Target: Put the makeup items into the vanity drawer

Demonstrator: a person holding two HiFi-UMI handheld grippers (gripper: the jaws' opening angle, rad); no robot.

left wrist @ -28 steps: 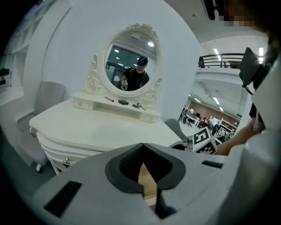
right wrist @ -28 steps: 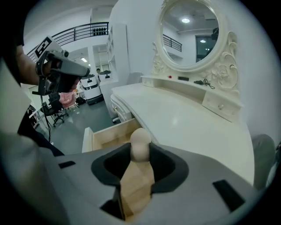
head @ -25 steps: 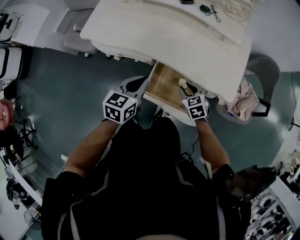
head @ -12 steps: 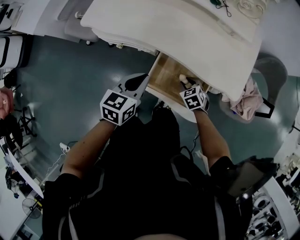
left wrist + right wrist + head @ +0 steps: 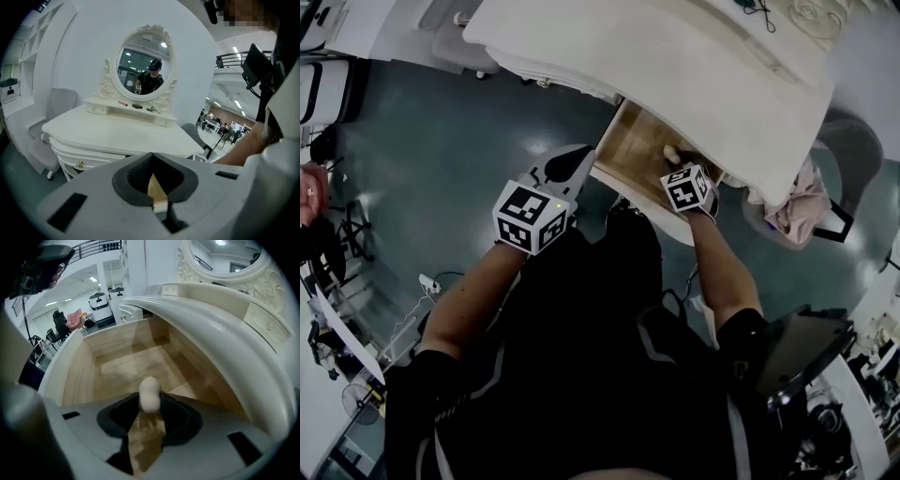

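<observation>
The vanity's wooden drawer (image 5: 628, 161) stands pulled out below the white vanity top (image 5: 675, 66). My right gripper (image 5: 673, 161) reaches over the drawer's right part with a beige makeup sponge (image 5: 671, 153) between its jaws. In the right gripper view the sponge (image 5: 150, 394) sits upright at the tips of the right gripper (image 5: 150, 405), above the bare drawer floor (image 5: 126, 366); the jaws are opening slightly while the pads still touch it. My left gripper (image 5: 567, 167) hovers at the drawer's left front corner. Seen in its own view, the left gripper (image 5: 158, 206) is shut and holds nothing.
An oval mirror (image 5: 145, 61) stands on the vanity (image 5: 117, 133), with small items (image 5: 136, 106) on the shelf under it. A grey chair (image 5: 56, 108) is to the left, and a chair draped with pink cloth (image 5: 797, 202) is to the right. My legs are close under the drawer.
The right gripper has moved forward with the sponge, further in over the drawer. The left gripper stays by the drawer's left corner.
</observation>
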